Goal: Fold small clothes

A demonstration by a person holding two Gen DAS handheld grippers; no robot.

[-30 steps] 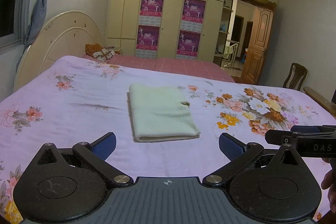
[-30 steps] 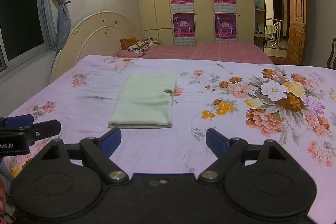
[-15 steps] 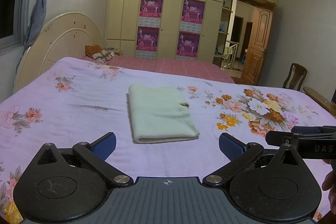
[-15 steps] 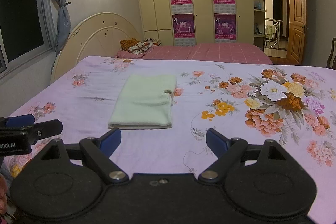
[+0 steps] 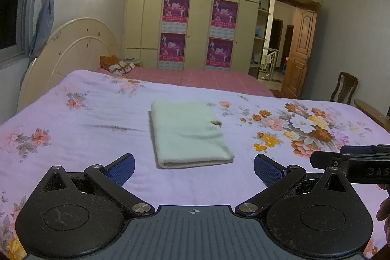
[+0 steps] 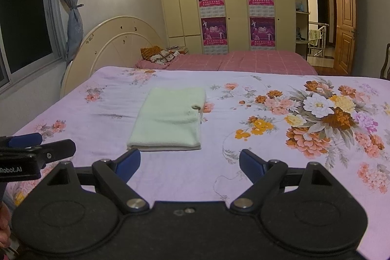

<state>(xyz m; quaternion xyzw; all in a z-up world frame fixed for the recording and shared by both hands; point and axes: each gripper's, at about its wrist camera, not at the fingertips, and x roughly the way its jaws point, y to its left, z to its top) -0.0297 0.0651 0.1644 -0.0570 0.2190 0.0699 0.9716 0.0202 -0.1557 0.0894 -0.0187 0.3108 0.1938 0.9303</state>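
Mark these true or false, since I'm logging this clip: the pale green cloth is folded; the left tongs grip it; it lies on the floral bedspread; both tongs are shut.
1. The pale green cloth is folded: true, it lies as a neat flat rectangle.
2. The left tongs grip it: false, they hang open short of it, holding nothing.
3. It lies on the floral bedspread: true.
4. Both tongs are shut: false, the right tongs are open too.

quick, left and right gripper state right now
Left gripper: open, holding nothing, short of the folded pale green cloth.
Right gripper: open, holding nothing.
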